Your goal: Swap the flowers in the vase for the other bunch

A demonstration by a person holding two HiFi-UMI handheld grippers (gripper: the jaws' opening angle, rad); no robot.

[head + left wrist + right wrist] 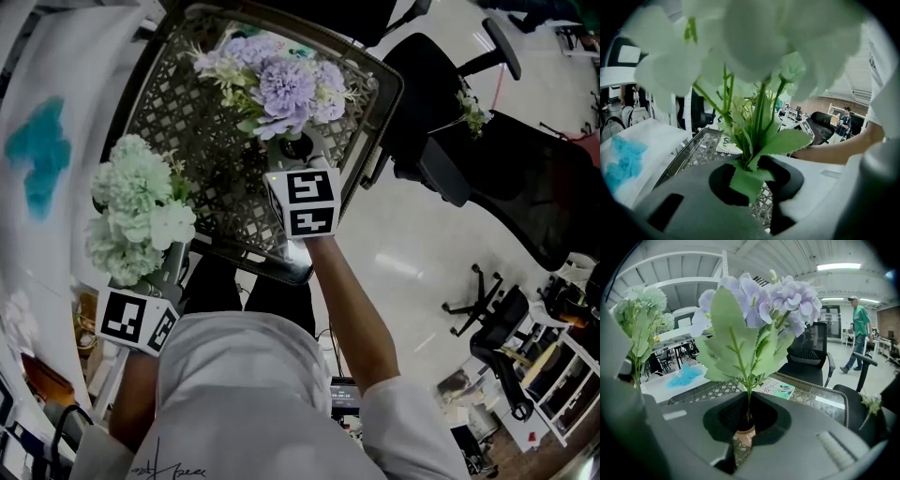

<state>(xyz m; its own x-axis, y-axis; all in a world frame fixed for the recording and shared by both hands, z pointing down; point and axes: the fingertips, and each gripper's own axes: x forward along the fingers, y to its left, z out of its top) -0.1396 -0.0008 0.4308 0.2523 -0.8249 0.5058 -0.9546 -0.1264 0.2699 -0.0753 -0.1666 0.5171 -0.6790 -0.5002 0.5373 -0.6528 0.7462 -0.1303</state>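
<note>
Right gripper (746, 420) pinching upright stem of purple bunch (787, 301), directly above tan neck, probably vase (744, 437). Left gripper (749, 180) clamps white bunch (754, 37), just left.

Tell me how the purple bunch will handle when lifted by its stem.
The purple bunch looks top-heavy: a broad head on one thin stem, so it will probably sway. Thin leaves suggest it is light. The right gripper grips only that stem, so it may twist between the jaws.

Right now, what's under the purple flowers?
The purple flowers stand on a stem pinched in the right gripper, above the lattice table. Flowers and gripper hide whatever sits directly below.
</note>
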